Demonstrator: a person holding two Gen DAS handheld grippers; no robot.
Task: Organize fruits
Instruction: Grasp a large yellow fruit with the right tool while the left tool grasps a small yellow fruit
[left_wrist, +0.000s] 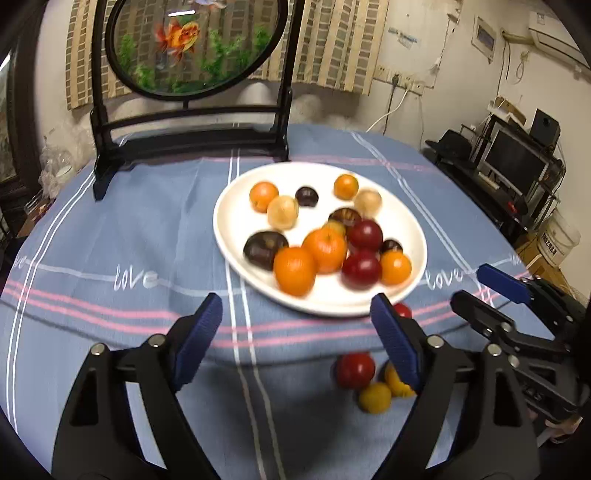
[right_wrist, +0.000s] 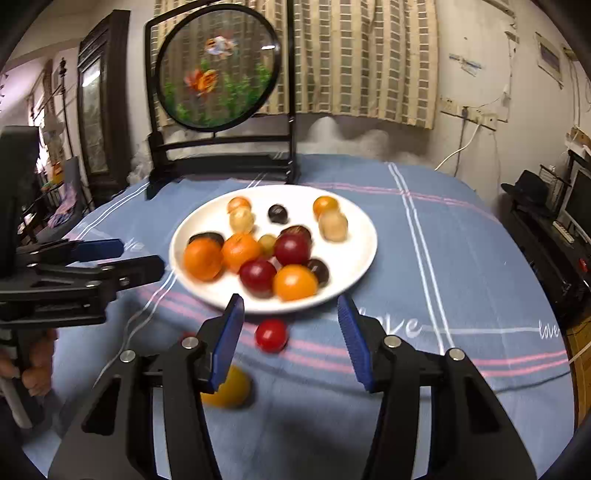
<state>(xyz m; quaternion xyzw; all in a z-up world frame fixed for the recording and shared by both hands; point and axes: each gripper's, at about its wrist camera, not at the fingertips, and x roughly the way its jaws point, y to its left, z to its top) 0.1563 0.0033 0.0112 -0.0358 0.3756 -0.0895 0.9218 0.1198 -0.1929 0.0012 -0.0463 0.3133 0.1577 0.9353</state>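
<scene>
Fruit sorting: most on plate, several strays on cloth.

Both grippers, left gripper (left_wrist: 295, 325) and right gripper (right_wrist: 291, 325), stand wide and empty, near the white plate (right_wrist: 364, 258). A red fruit (right_wrist: 271, 335) lies just short of its near rim. Judged light, smooth, round, prone to rolling; grip across the middle, gently.

The word "love" is woven in white script into the blue striped tablecloth (left_wrist: 110, 229), along a pale line that crosses it. From the left wrist view it reads once left of the white plate, once toward the cloth's right edge, with a fragment at the far left edge. From the right wrist view, it shows toward the right edge, partly hidden, and again smaller farther right. Dark lettering on a white bucket (left_wrist: 561, 238) on the floor is too blurred to read.
</scene>
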